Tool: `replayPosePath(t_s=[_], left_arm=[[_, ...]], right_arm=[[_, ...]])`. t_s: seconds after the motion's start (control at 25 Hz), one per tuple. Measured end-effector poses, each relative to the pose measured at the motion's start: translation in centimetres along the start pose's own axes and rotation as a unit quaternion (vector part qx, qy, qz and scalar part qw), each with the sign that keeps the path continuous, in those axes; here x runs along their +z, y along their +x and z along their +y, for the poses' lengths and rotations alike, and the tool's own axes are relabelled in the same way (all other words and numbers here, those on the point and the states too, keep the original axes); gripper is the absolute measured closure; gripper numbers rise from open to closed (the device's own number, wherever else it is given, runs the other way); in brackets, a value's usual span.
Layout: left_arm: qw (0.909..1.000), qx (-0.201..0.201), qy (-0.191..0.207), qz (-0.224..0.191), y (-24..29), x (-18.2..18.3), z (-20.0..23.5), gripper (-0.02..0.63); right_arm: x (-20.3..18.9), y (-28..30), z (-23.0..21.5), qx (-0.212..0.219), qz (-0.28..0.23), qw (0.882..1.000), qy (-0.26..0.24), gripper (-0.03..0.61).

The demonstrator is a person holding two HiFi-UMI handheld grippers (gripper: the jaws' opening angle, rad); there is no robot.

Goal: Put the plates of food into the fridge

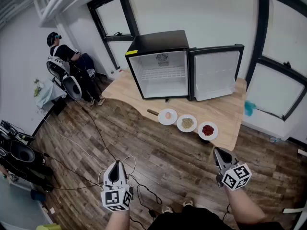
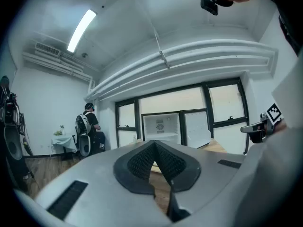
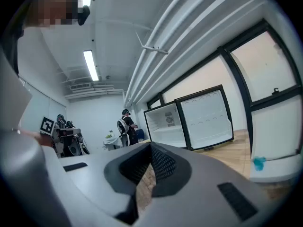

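Three white plates stand in a row on the wooden table [image 1: 225, 110] in front of the fridge: one with an egg [image 1: 167, 116], one with pale grains [image 1: 187, 123], one with red food [image 1: 207, 131]. The small black fridge [image 1: 160, 66] is empty and its door [image 1: 215, 74] stands swung wide to the right. Both grippers are held low over the floor, well short of the table. My left gripper [image 1: 115, 165] is shut with nothing in it, and my right gripper [image 1: 218, 151] is shut and empty too. From the left gripper [image 2: 155, 145] and the right gripper [image 3: 151, 148] the fridge [image 2: 161, 129] [image 3: 165, 124] shows far ahead.
A person [image 1: 67, 56] sits on a chair at the back left by a small table. Cables [image 1: 110, 152] trail over the wooden floor between me and the table. Dark equipment [image 1: 19, 155] stands at the far left. A blue object [image 1: 249, 108] is by the right windows.
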State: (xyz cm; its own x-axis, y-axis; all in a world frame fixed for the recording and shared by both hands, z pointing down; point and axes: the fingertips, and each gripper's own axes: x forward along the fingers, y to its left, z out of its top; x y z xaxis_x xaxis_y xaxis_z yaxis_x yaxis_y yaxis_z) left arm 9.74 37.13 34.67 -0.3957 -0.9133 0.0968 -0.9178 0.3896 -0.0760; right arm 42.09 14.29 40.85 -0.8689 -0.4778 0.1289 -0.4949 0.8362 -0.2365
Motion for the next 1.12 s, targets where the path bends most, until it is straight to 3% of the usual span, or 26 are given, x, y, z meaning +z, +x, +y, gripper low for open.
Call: replayPosePath(t_s=[0.4, 0.68, 1.12], left_arm=[[1.0, 0.003, -0.004, -0.003, 2.6, -0.5, -2.8, 0.609], [0.9997, 0.005, -0.005, -0.024, 5.9, -0.1, -0.8, 0.609], [0.9988, -0.036, 0.003, -0.033, 13.6, 1.0, 3.9, 0.609]], right_arm=[[-0.4, 2.6, -3.7, -0.001, 0.009, 1.0, -0.007, 0.558], [2.0, 6.0, -3.7, 0.004, -0.02, 1.0, -0.015, 0.558], [2.0, 12.8, -2.8, -0.029, -0.018, 0.999, 0.008, 0.558]])
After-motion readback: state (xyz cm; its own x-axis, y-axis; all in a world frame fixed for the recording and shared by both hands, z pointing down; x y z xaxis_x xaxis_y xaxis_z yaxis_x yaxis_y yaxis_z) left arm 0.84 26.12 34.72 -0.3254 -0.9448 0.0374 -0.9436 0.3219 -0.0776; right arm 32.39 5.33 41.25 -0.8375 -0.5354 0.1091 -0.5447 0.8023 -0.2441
